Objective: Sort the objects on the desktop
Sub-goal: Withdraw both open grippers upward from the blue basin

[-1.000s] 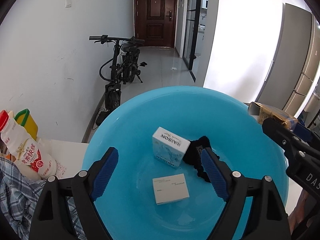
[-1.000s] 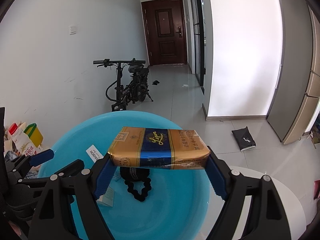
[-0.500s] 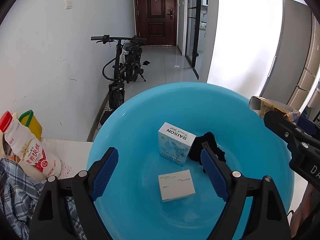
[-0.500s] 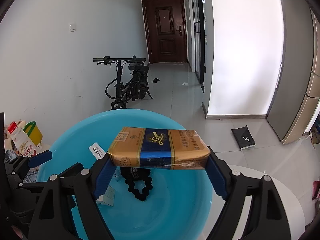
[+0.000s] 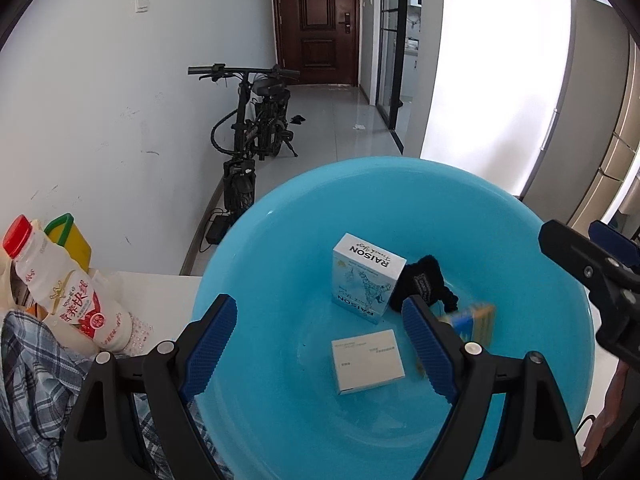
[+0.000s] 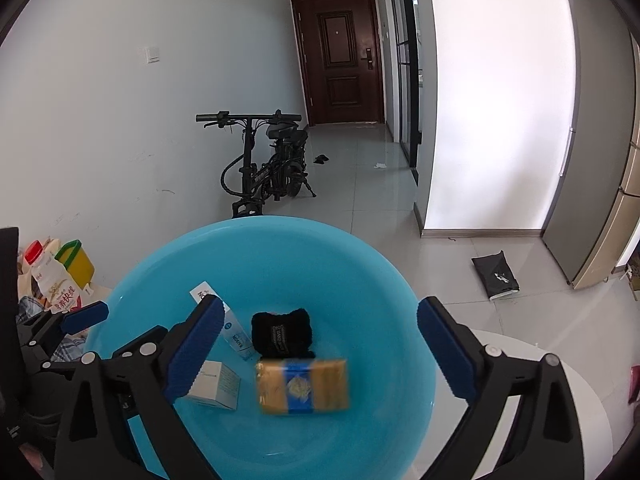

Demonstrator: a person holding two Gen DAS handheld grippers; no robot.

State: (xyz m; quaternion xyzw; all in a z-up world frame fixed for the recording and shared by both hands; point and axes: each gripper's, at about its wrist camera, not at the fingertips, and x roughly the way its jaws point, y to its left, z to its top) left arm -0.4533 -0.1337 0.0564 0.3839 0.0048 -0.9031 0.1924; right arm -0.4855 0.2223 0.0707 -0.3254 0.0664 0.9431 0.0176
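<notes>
A big blue basin (image 5: 280,240) (image 6: 360,264) fills both views. Inside it lie a white-and-blue RAISON box (image 5: 366,278) (image 6: 236,330), a small white box (image 5: 368,360) (image 6: 216,384) and a black scrunchie (image 5: 422,282) (image 6: 282,334). A gold-and-blue pack (image 6: 302,386) (image 5: 474,322) appears blurred in the basin, below the jaws. My right gripper (image 6: 320,348) hangs over the basin, its jaws opening with nothing between them. My left gripper (image 5: 318,344) stands open over the basin's near side. The right gripper's fingers (image 5: 580,260) show at the right edge of the left wrist view.
A white bottle with a red cap (image 5: 60,292) (image 6: 52,284), a yellow container (image 5: 74,242) and checked cloth (image 5: 28,380) sit left of the basin on the white table (image 5: 160,292). A black bicycle (image 6: 260,168) stands by the wall. A black bag (image 6: 494,274) lies on the floor.
The right gripper's jaws have opened and let go of the gold-and-blue pack, which has dropped into the basin. The left gripper has hardly moved.
</notes>
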